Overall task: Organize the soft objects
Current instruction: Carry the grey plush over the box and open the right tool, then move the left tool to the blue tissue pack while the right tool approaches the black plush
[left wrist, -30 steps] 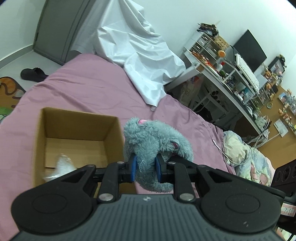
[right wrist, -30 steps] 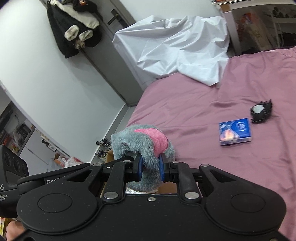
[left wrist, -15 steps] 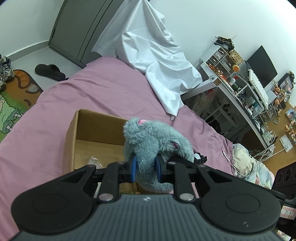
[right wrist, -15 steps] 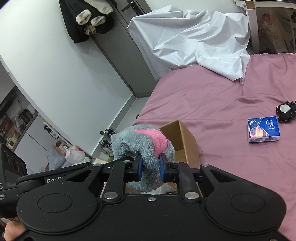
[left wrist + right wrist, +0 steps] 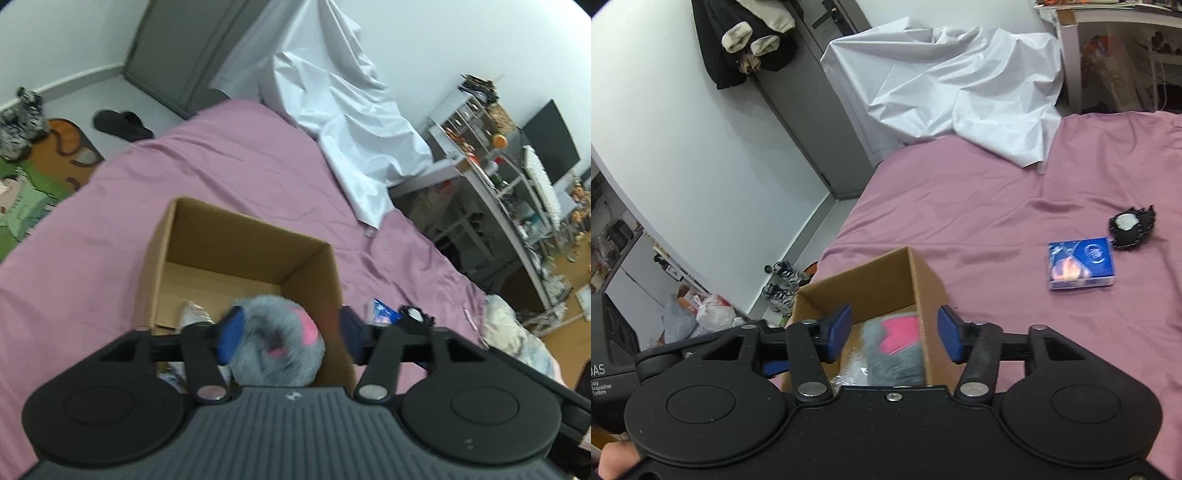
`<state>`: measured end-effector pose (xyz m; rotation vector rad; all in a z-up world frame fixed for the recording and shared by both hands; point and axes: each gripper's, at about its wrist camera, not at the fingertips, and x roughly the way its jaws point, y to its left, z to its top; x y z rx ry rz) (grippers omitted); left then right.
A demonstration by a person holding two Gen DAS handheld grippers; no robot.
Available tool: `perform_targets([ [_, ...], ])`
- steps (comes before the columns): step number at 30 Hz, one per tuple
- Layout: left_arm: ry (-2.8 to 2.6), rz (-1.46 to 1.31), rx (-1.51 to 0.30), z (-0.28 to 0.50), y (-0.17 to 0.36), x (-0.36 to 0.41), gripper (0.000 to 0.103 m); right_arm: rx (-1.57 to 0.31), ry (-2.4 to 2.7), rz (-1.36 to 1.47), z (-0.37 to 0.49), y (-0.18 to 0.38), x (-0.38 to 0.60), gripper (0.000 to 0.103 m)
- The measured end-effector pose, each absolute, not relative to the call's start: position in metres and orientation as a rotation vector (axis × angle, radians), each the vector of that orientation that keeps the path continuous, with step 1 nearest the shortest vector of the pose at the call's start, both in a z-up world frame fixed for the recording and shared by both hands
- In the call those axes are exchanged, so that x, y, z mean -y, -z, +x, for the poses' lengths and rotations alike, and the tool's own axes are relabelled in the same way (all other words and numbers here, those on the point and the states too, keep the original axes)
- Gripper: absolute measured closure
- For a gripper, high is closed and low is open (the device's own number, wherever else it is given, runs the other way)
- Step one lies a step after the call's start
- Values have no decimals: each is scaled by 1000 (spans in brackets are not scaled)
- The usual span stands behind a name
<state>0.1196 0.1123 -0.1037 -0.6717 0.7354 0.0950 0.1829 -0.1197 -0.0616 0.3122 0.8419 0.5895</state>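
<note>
We have just been opening both jaws: the left gripper (image 5: 290,330) and right gripper (image 5: 894,334) stand apart, pressing nothing, and the grey plush toy (image 5: 275,341) lies blurred inside the cardboard box (image 5: 886,275). We judge it best to lift straight up, clear of the box walls. Farther out on the purple bed (image 5: 997,206), a blue packet (image 5: 1080,262) and black item (image 5: 1130,227) wait; nothing blocks them.

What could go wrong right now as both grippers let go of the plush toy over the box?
1. The plush toy is blurred between the just-opened left gripper; it sits by the cardboard box right wall and could catch on the rim.
2. The right gripper, also just opened, hangs close over the box and could knock it when pulling back.
3. Crinkly plastic underneath may leave the toy sitting unevenly.
</note>
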Motion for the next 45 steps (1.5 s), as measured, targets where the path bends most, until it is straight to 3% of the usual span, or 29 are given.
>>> perform_targets([
  [3,-130,-647,-732,119,97,-109,31,-843,-577,317,183,63,130,41],
  [10,-156,-577,-728,123,85,-91,27,-836,-525,324,184,64,159,27],
  [18,-147,-520,-735,132,79,-61,20,-821,-474,351,191,67,187,19],
  [45,-123,-418,-796,189,86,4,16,-837,-378,460,228,103,260,18],
])
